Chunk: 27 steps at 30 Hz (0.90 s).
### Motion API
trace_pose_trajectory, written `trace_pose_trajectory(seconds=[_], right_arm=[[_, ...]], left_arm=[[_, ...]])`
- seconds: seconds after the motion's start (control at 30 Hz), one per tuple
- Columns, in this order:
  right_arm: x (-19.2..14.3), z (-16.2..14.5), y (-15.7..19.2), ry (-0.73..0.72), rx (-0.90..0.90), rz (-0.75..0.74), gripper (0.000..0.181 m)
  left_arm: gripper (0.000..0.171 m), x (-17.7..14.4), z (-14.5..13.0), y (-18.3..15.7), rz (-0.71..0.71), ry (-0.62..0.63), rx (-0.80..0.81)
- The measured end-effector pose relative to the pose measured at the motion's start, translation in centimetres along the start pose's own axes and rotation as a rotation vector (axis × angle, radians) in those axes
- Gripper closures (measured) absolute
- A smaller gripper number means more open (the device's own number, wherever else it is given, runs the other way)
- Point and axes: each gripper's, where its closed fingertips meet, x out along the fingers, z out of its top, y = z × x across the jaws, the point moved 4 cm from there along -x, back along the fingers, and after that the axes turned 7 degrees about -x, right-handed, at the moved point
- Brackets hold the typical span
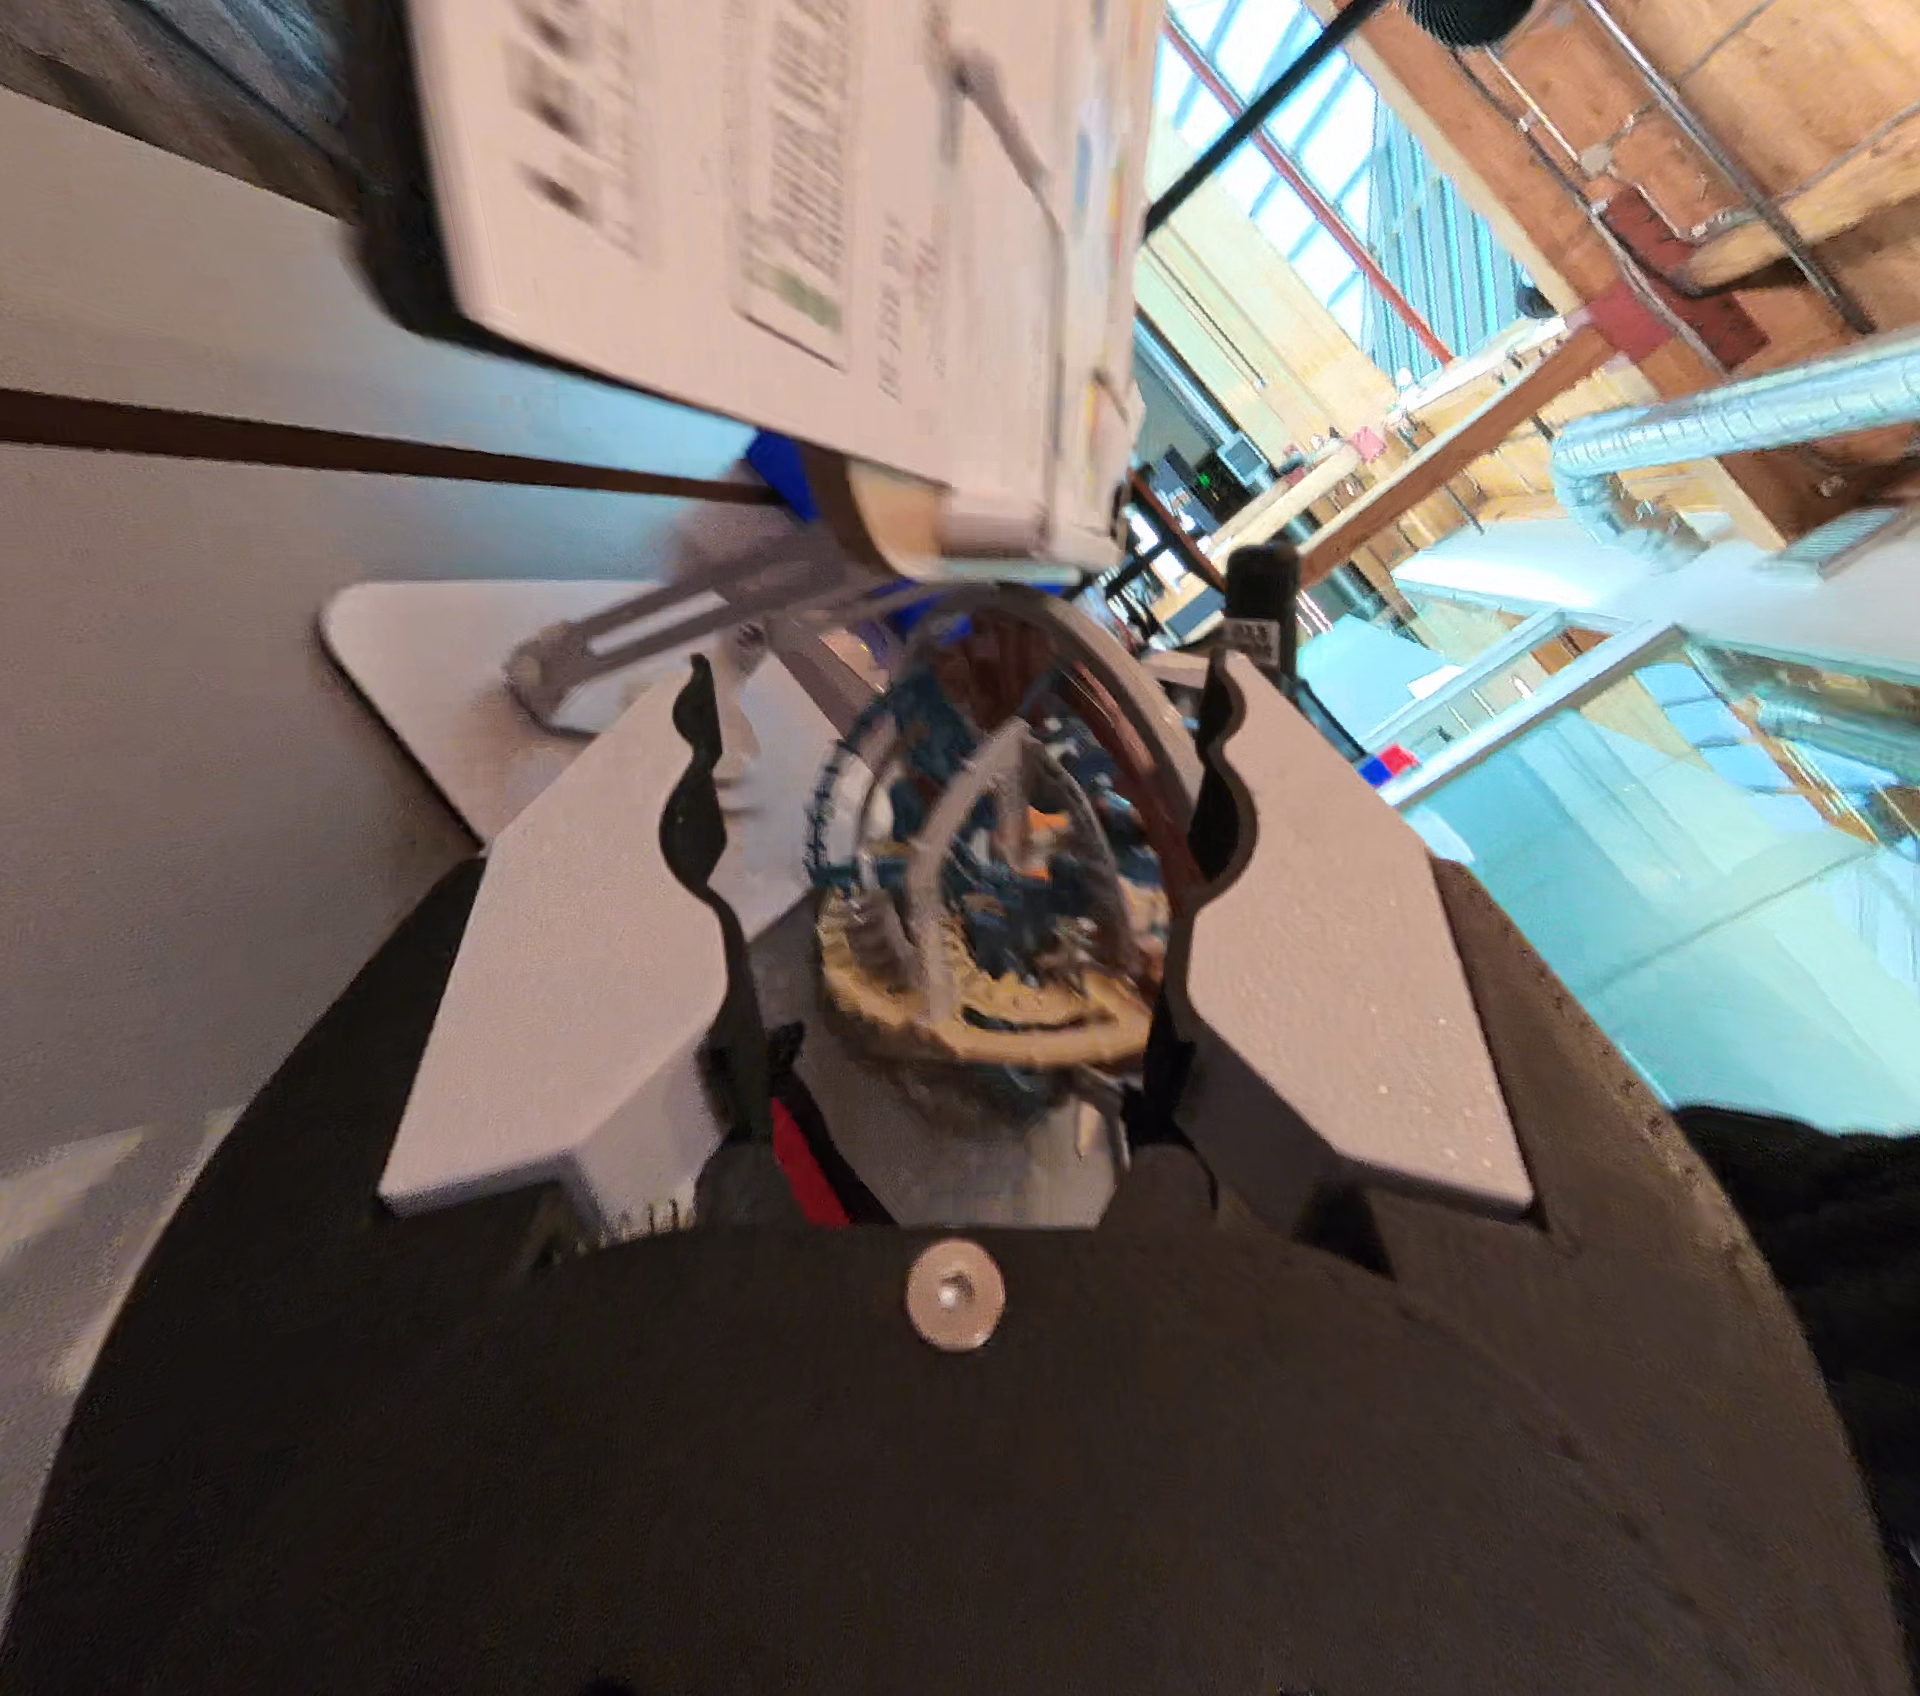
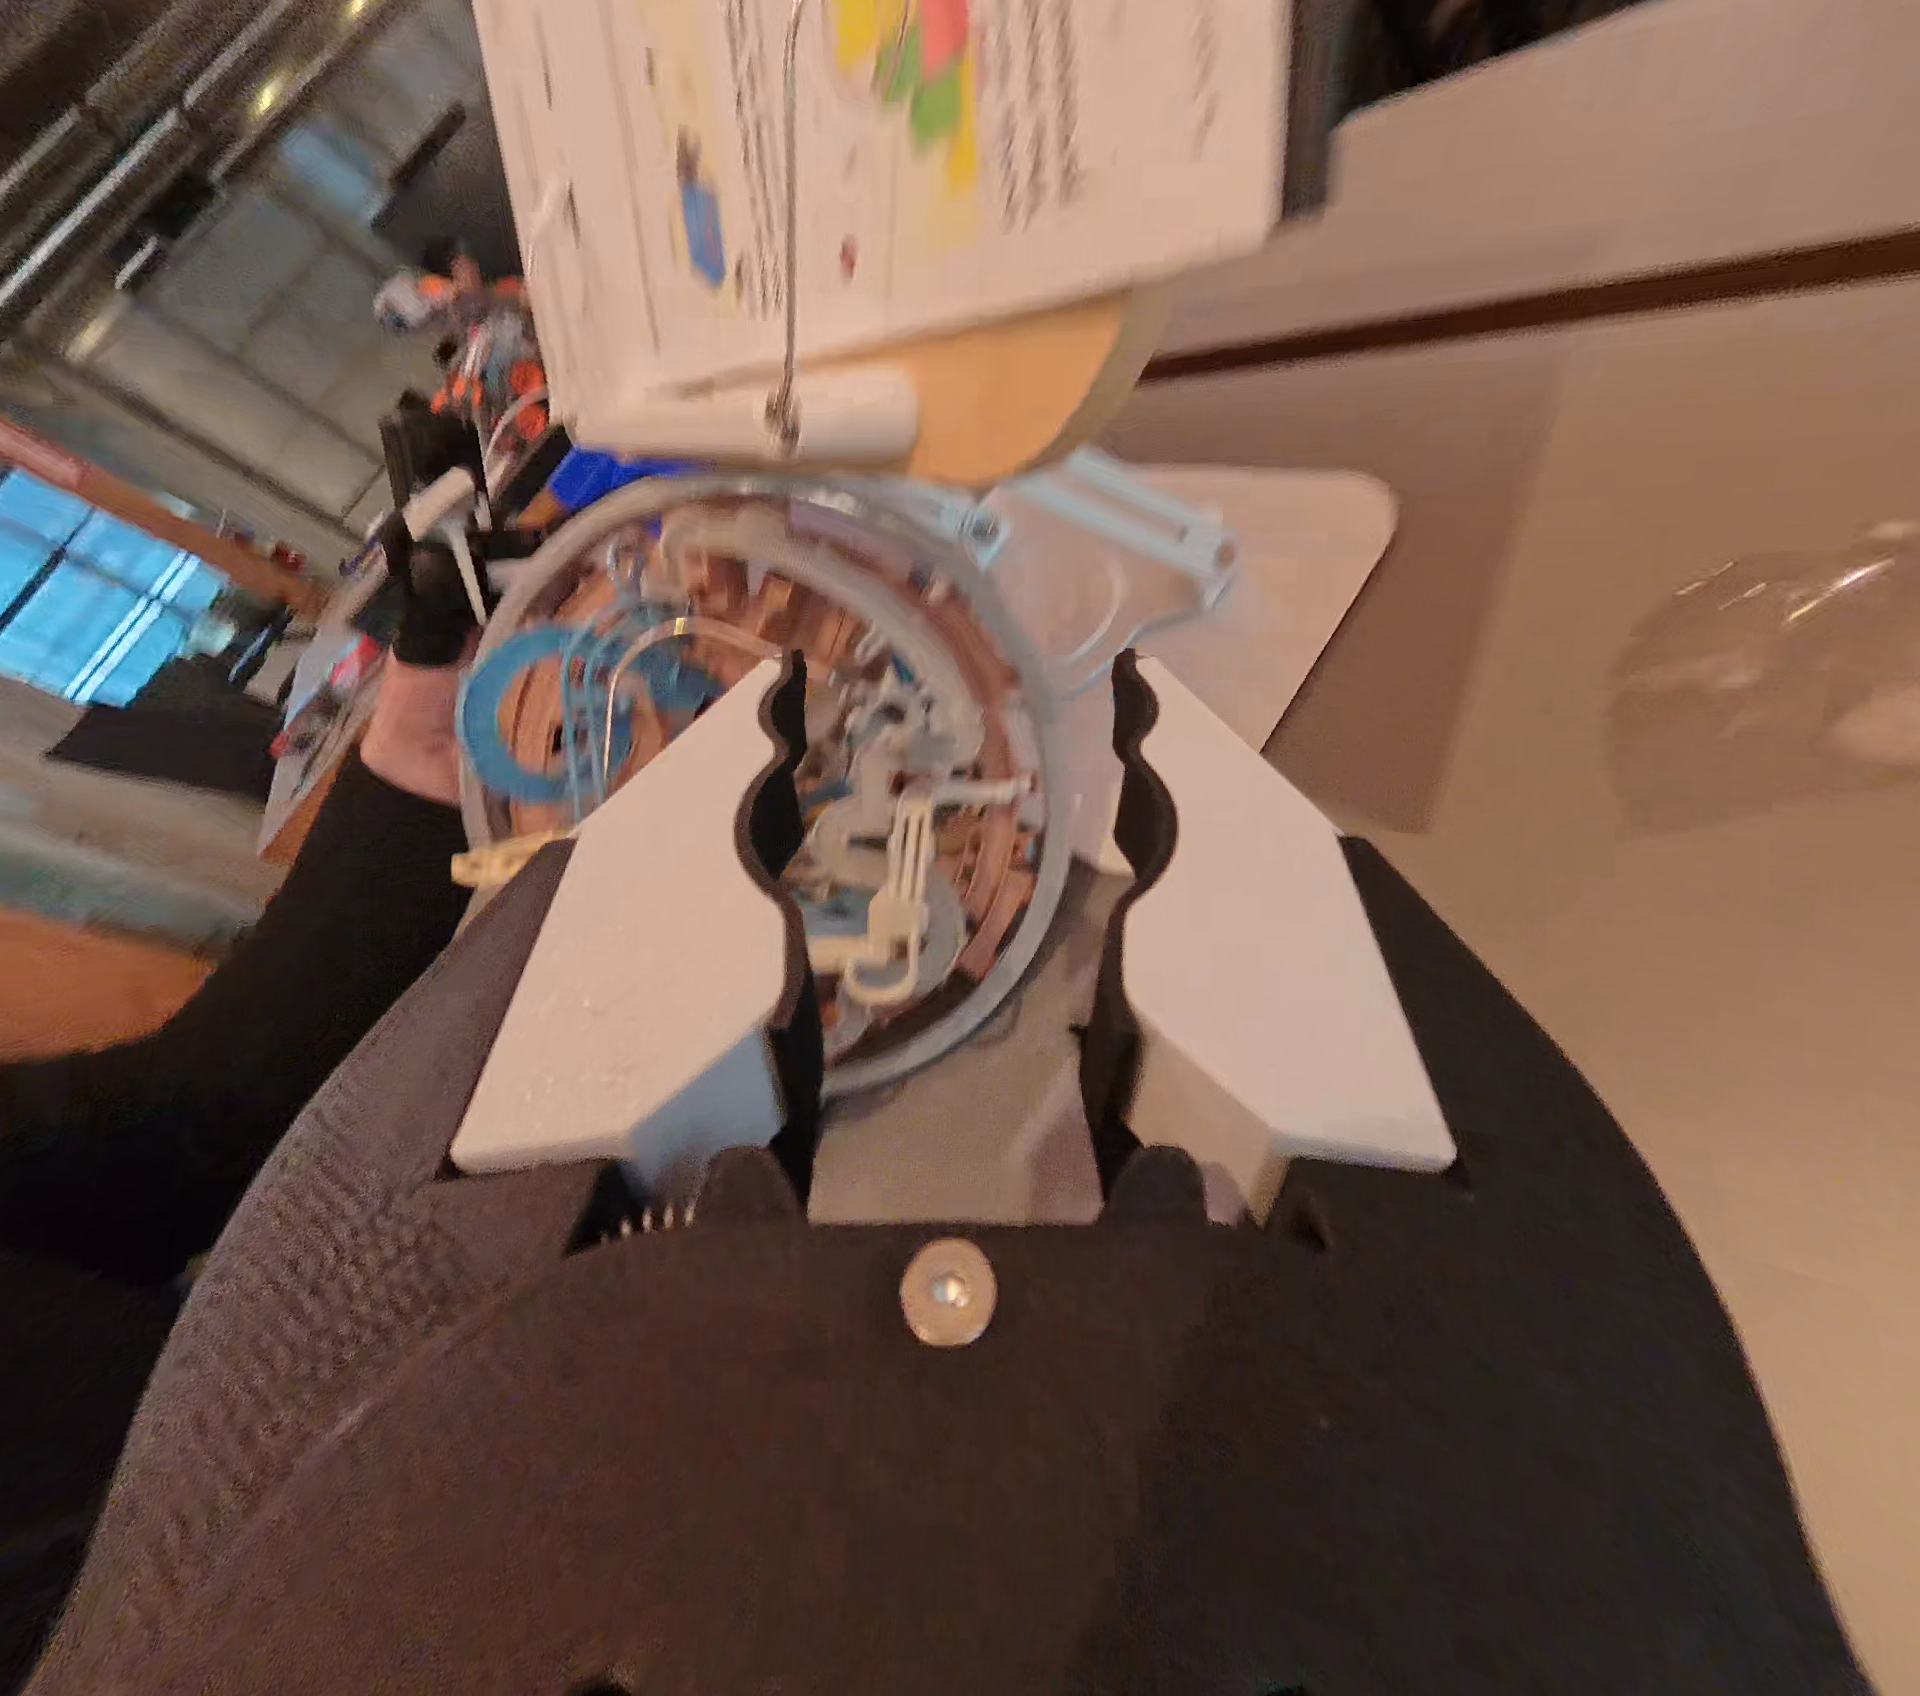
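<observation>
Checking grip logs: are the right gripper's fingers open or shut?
Open. In its wrist view the right gripper shows a clear gap between its fingers, with the round gear model visible through it. Nothing is clamped.

The tabletop [image 2: 1714, 1075] is pale and smooth, with a dark seam [image 2: 1558, 316] running across it. On it lies a flat white base plate [image 2: 1340, 566] with rounded corners. At 3 o'clock of this plate sits a clear plastic dome [image 2: 1766, 690].

Motion is smearing the white printed sheet [image 1: 769, 119] above me, and the top edge is cutting it off. My right fingers [image 2: 665, 908] are hiding part of the round clear-cased mechanism [image 2: 790, 773]; its small inner parts are blurring beyond telling.
</observation>
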Motion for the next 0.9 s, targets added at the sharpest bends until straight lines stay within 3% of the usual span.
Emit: trace_pose_trajectory(seconds=[0.07,0.17,0.2,0.23,0.3,0.37,0.4,0.47,0.57,0.9], right_arm=[[0.9,-2.7,1.4,0.081,-0.019,0.052,0.12],[2.1,-5.1,3.2,0.143,-0.041,0.12,0.11],[2.5,-5.6,3.8,0.154,-0.048,0.139,0.109],[2.7,-5.7,4.5,0.148,-0.054,0.161,0.106],[2.7,-5.6,5.7,0.129,-0.067,0.19,0.125],[2.6,-5.9,6.9,0.147,-0.114,0.189,0.133],[2.7,-6.0,7.7,0.152,-0.123,0.2,0.138],[2.9,-5.9,8.6,0.128,-0.122,0.186,0.156],[3.6,-6.6,9.8,0.157,-0.167,0.156,0.161],[4.6,-6.2,11.5,0.145,-0.239,0.01,0.166]], left_arm=[[0.089,0.1,-3.0,-3.1,-0.062,0.099,0.028],[0.079,2.8,-8.5,-6.8,-0.111,0.301,0.064],[0.075,3.9,-9.8,-7.3,-0.095,0.341,0.085],[0.083,4.6,-10.1,-7.1,-0.04,0.336,0.137],[0.103,5.0,-9.9,-6.0,0.042,0.341,0.198],[0.108,5.0,-9.8,-5.9,-0.003,0.337,0.112],[0.119,4.9,-9.9,-5.6,-0.012,0.34,0.105],[0.124,4.7,-9.5,-4.8,-0.018,0.313,0.092],[0.132,4.4,-8.4,-4.1,-0.043,0.275,0.05],[0.135,5.2,-6.7,-2.1,-0.098,0.243,-0.085]])
